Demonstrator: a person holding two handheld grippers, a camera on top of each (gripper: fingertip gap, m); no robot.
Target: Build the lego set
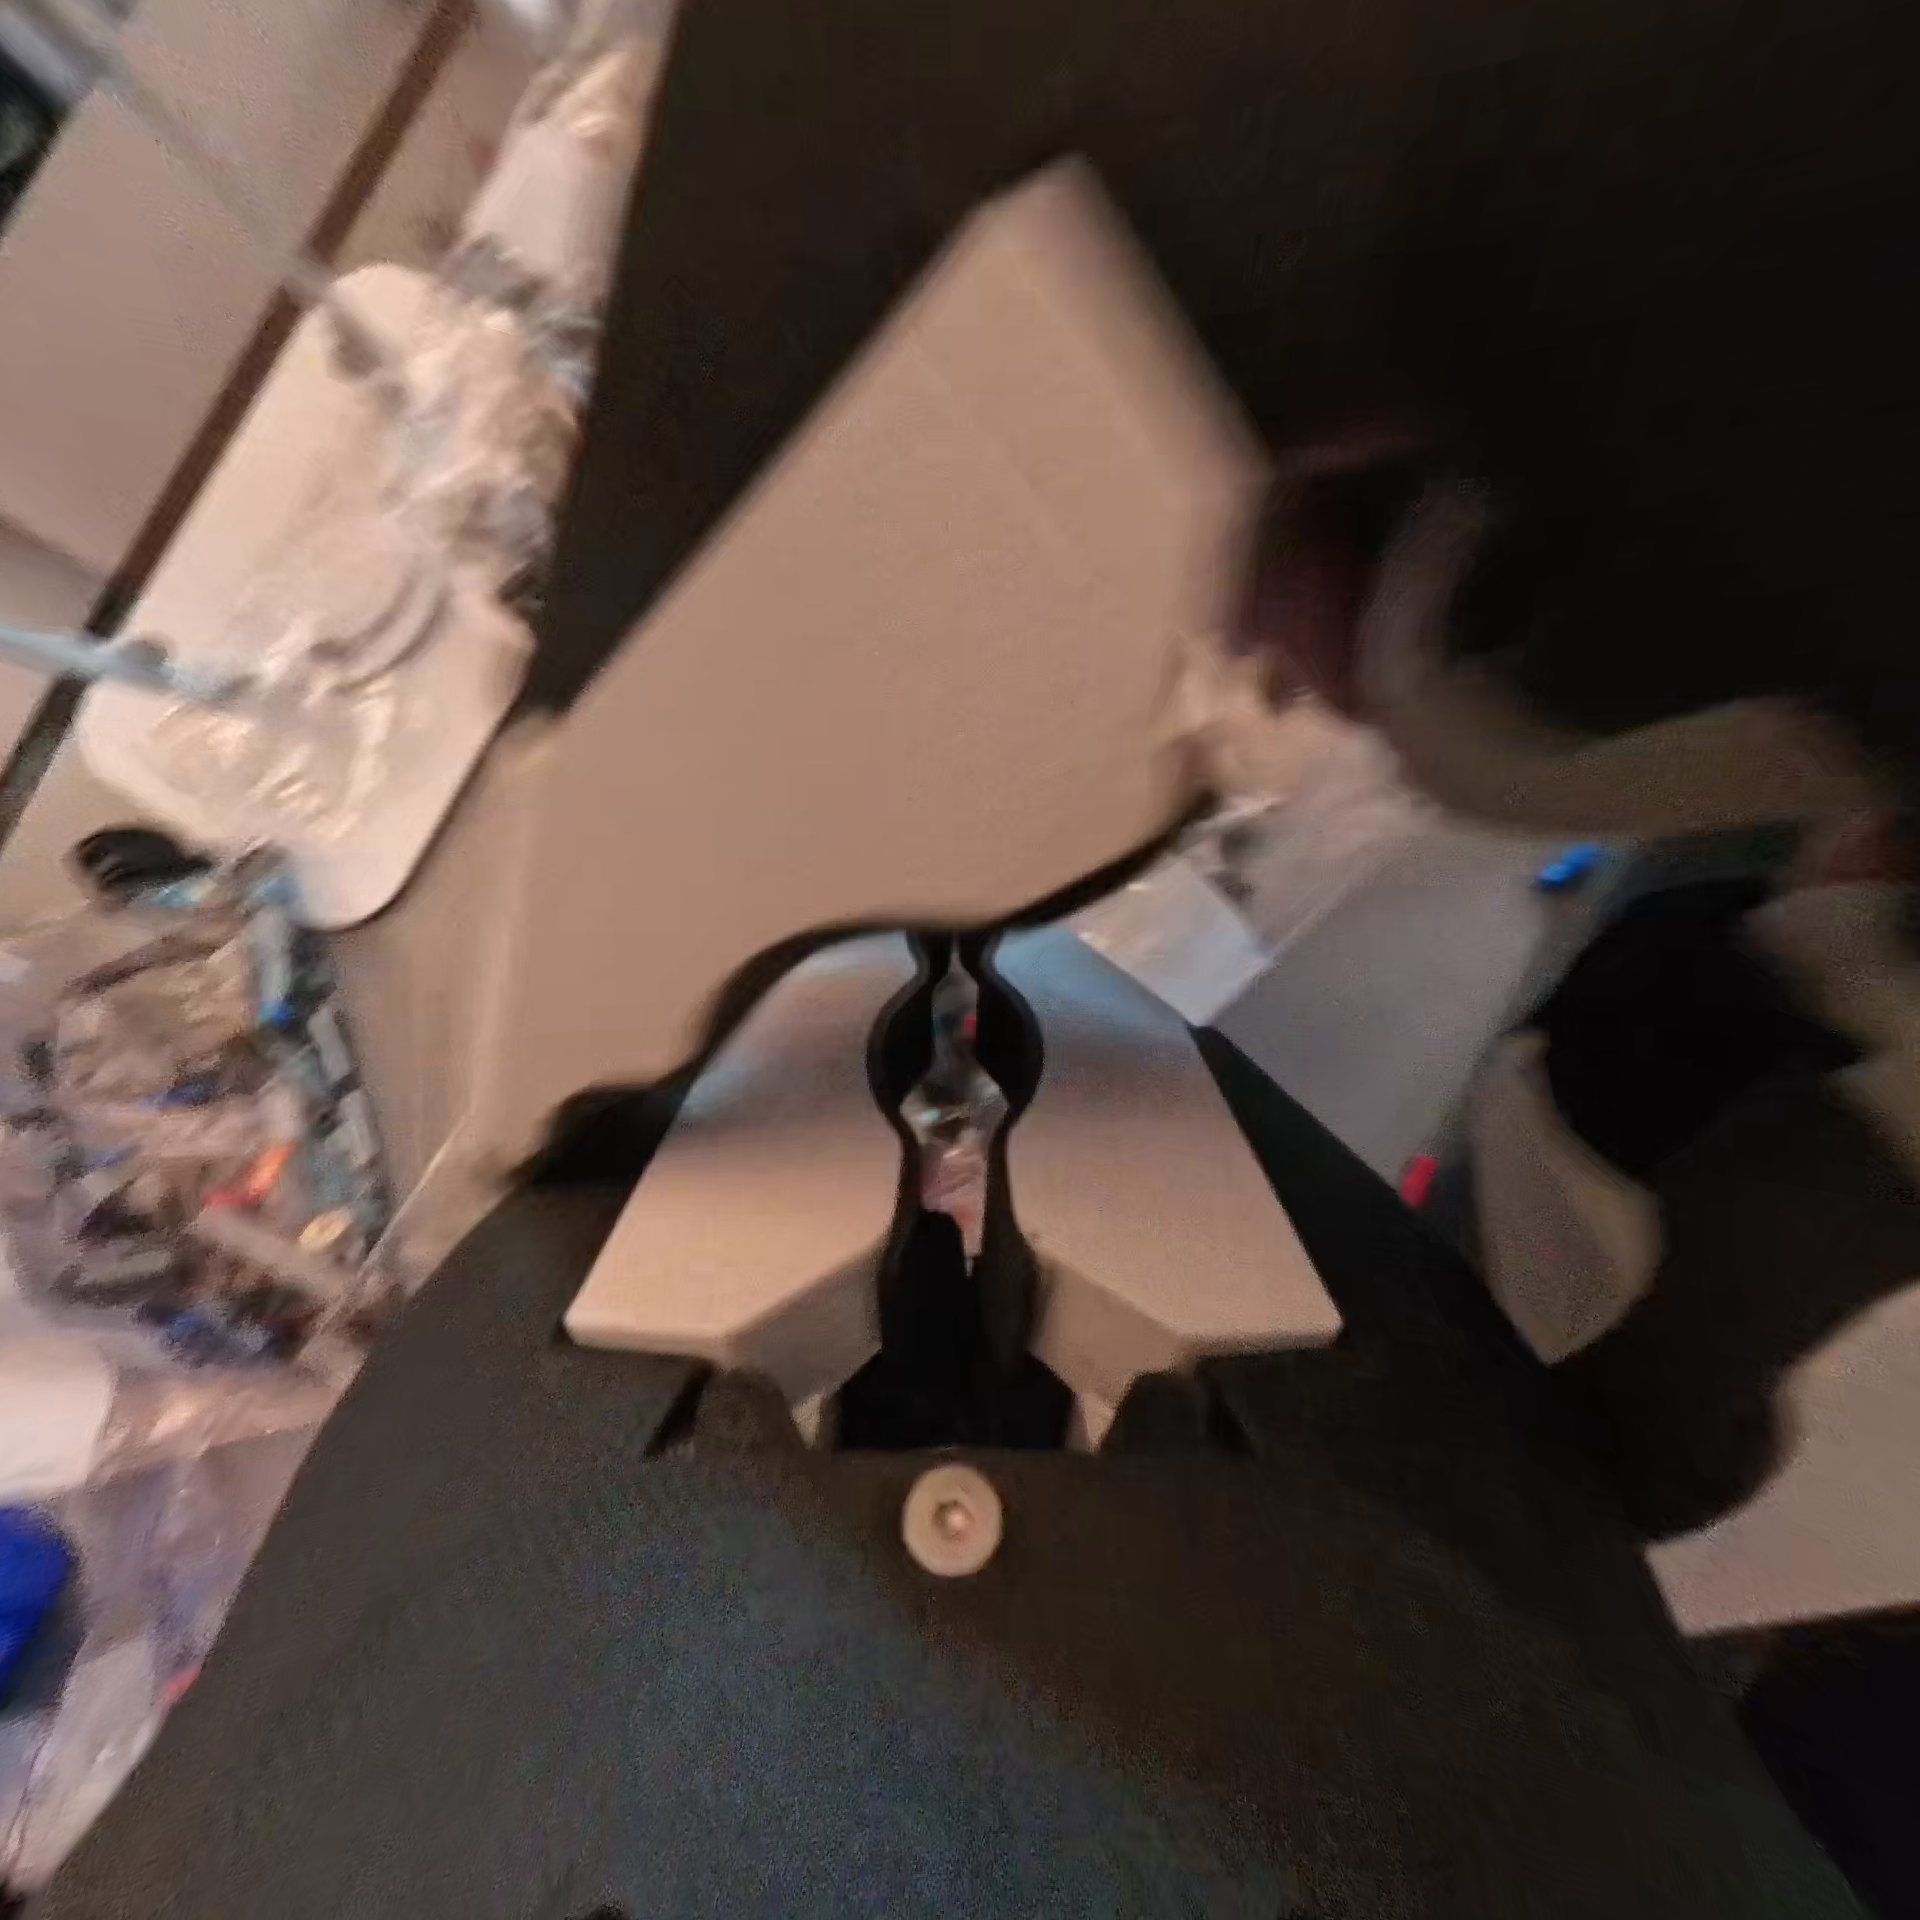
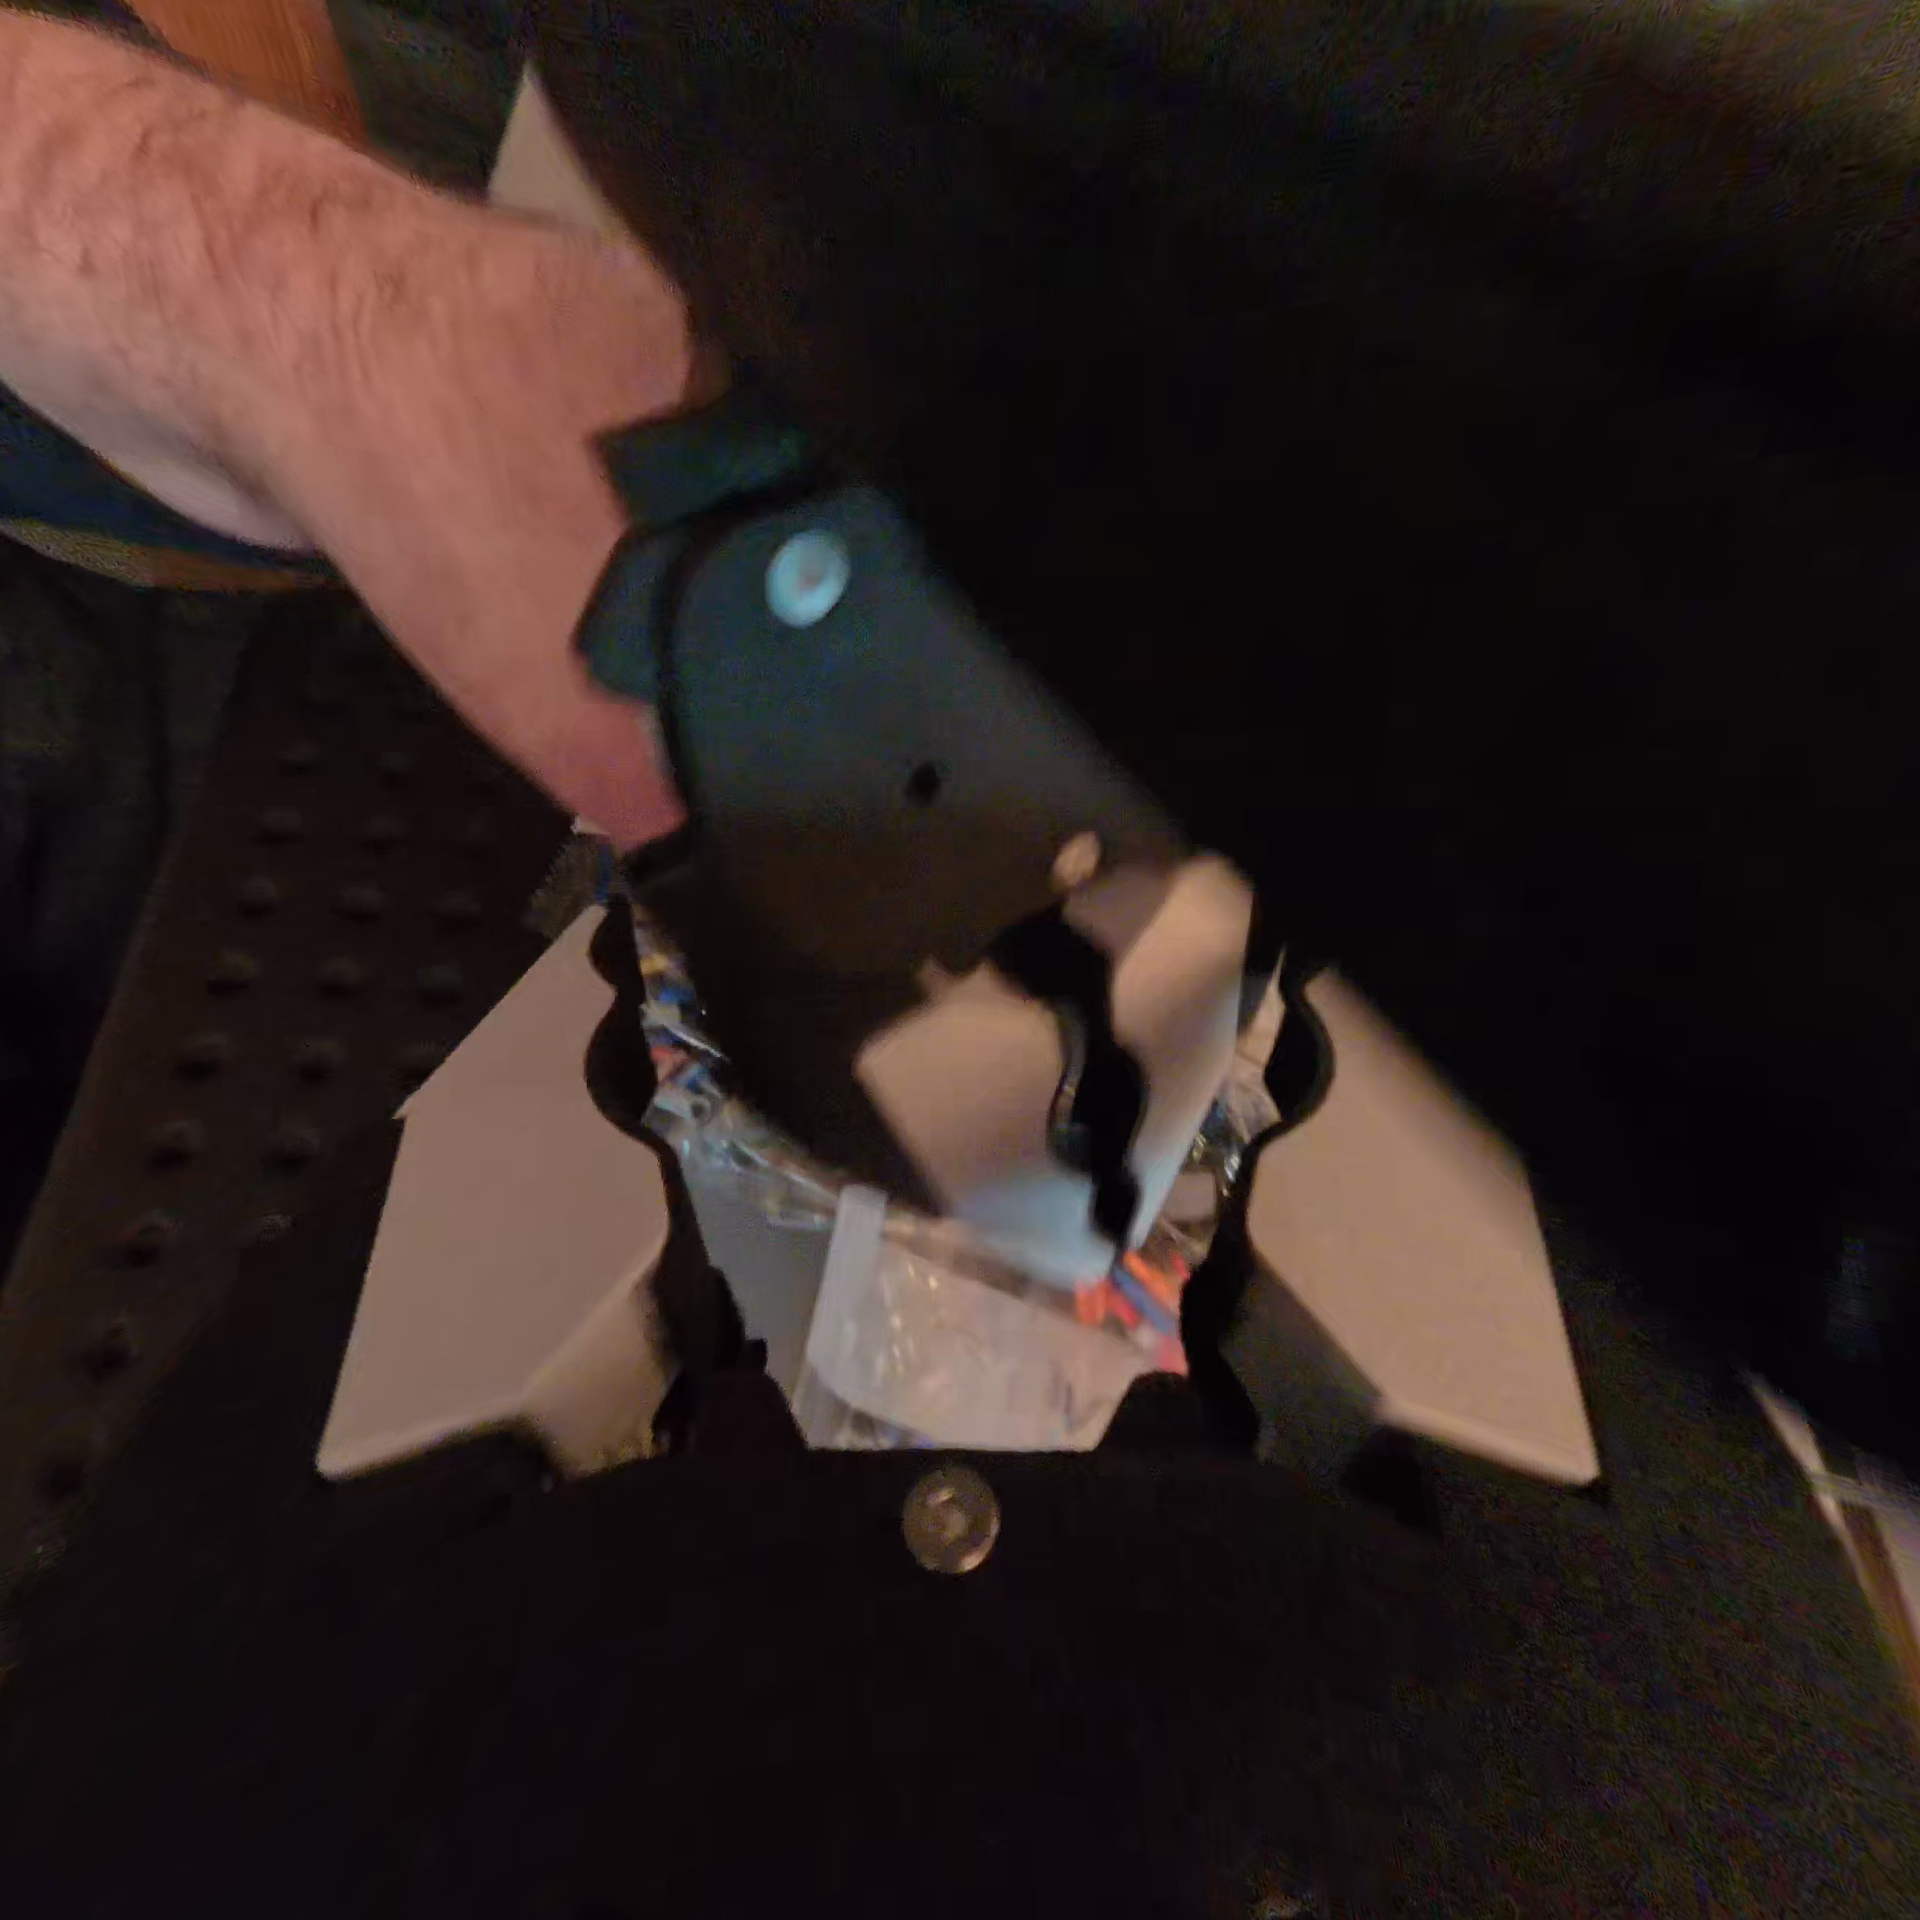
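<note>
motion blur is smearing both your views. in your left wrist view, the bagged pieces at the left edge are blurring past telling apart, and the frame is cutting them off. in your right wrist view, the left gripper is hiding much of the clear bag; darkness is swallowing the upper right.
</note>
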